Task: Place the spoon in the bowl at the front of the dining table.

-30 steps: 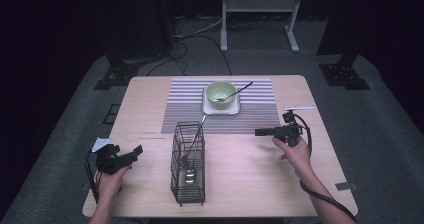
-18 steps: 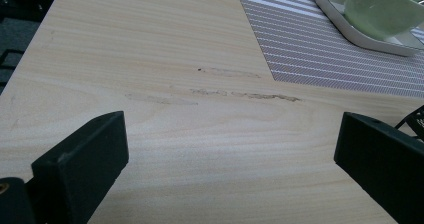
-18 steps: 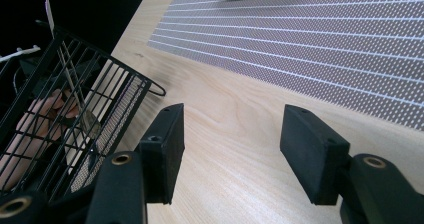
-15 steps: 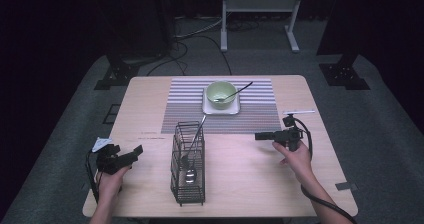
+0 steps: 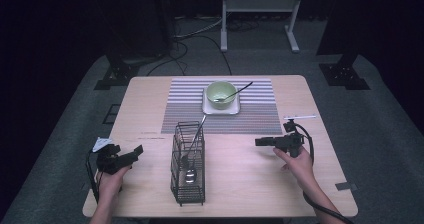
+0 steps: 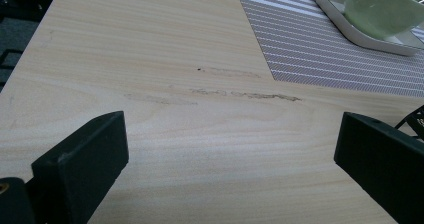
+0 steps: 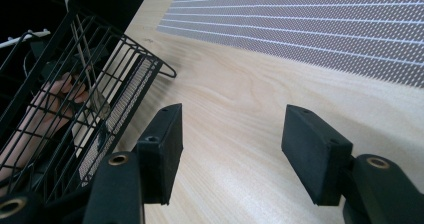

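Rack (image 5: 188, 164) stands between hand-held grippers — spoon (image 5: 193, 149) inside.

no text, label, brand or number can be read in these pictures. the worktop (image 5: 150, 99) has only its wood grain and some faint scuff marks. the striped mat (image 5: 180, 109) shows lines and dots, not letters. the green bowl (image 5: 221, 91), its white plate (image 5: 232, 109) and the wire basket (image 5: 188, 184) are plain. a small white tag (image 5: 102, 143) beside the left gripper (image 5: 131, 153) is perhaps printed, but it is too small to tell.
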Tool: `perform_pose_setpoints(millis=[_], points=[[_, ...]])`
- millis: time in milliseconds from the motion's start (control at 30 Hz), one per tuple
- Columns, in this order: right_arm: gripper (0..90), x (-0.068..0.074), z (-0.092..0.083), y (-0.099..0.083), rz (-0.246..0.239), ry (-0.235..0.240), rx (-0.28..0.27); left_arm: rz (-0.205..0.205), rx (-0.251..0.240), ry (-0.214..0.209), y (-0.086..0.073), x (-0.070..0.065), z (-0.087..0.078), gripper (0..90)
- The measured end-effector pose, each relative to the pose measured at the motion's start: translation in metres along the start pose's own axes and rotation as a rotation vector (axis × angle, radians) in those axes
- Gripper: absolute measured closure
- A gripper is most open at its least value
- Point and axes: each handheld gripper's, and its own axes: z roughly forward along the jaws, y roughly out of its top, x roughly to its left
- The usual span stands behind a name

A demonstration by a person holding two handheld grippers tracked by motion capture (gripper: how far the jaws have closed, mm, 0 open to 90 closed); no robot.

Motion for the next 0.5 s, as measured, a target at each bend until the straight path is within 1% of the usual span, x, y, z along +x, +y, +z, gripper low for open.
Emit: perform_pose_setpoints(millis=[267,400,500], points=[[40.0,0.006,-0.002,-0.010,-0.017,0.015,-0.002,0.005,-0.001,-0.001,0.000,0.000,0.000,0.0],[39.7,0.006,-0.003,-0.015,-0.012,0.033,-0.006,0.004,-0.001,-0.004,0.001,-0.001,0.001,0.0],[39.2,0.006,-0.003,-0.017,-0.010,0.031,-0.006,0.008,0.002,-0.003,0.001,-0.001,0.001,0.0]])
